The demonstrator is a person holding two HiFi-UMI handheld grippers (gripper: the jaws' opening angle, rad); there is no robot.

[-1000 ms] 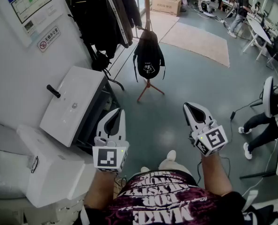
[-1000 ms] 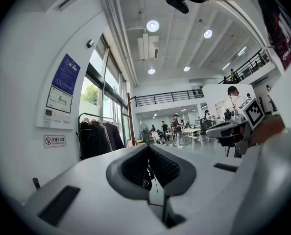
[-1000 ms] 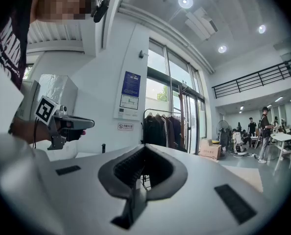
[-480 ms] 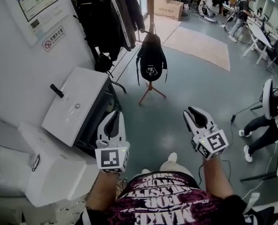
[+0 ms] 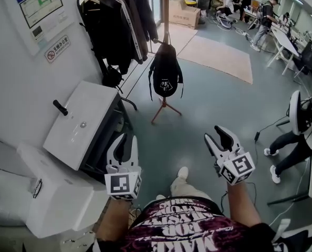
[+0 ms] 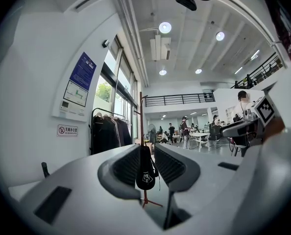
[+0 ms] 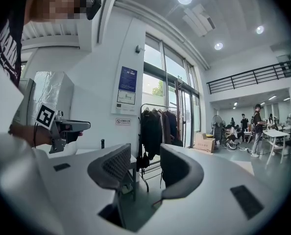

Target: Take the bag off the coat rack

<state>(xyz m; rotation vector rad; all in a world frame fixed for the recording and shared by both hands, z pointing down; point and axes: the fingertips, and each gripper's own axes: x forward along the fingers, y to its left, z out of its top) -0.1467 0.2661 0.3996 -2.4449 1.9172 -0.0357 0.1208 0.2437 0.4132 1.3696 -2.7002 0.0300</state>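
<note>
A black bag hangs on the wooden coat rack, well ahead of me across the grey floor. My left gripper is held low in front of my body; its jaws are opening with nothing between them. In the left gripper view the bag shows far off in the gap of the left gripper. My right gripper is also far from the bag, its jaws opening and empty. In the right gripper view the right gripper faces the garment rail.
A white cabinet with a black handle stands close at my left, against the wall. Dark jackets hang on a garment rail left of the coat rack. A seated person's legs are at the right. A beige rug and a cardboard box lie beyond.
Both grippers were shut a second ago and now stand with their jaws apart. They sit a little lower in the head view, and the bag has shifted slightly.
</note>
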